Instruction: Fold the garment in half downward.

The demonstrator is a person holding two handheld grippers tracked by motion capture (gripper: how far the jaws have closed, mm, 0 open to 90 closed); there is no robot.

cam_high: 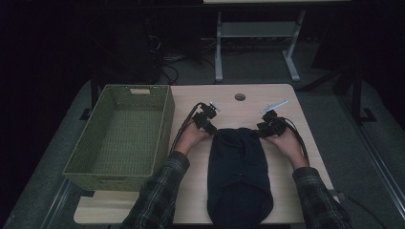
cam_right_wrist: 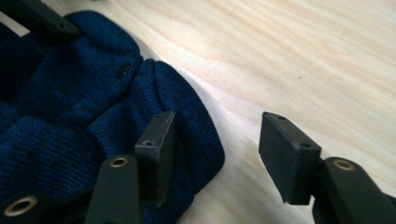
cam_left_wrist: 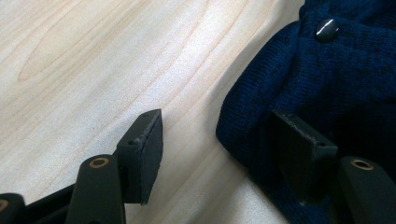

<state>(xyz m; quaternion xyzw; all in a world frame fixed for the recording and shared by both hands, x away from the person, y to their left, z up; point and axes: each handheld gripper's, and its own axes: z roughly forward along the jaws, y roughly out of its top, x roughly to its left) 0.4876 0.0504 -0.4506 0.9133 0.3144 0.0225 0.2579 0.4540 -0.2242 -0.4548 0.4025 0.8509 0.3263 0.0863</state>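
- Dim room, with a light wood table [cam_high: 267, 200] under a high camera and a white desk frame [cam_high: 258, 43] on the floor at 12 o'clock behind it.
- At the 9 o'clock side of the table sits a green woven basket [cam_high: 76, 162], nothing in it that I can see. My guess is it's where the garment ends up, but that's just a guess.
- Lying lengthwise down the middle of the table, from centre toward 6 o'clock, is a dark navy knit sweater [cam_high: 239, 176], bunched into a long bundle. You can see a small button [cam_left_wrist: 327, 29] on it up close, so maybe a cardigan.
- Left gripper [cam_high: 206, 120] is at the bundle's far corner around 11 o'clock. Jaws released: one pad is over bare wood, the other sits on the knit, with the rolled edge between them. Nothing pinched yet.
- Right gripper [cam_high: 270, 125] mirrors it at the 1 o'clock corner. Also unclenched: one pad rests on the knit edge and the other hangs over the table.
- Both straddling the two far corners makes sense if you want to grab the edge evenly and fold or lift without it skewing. Looks like the pinch is the next step.
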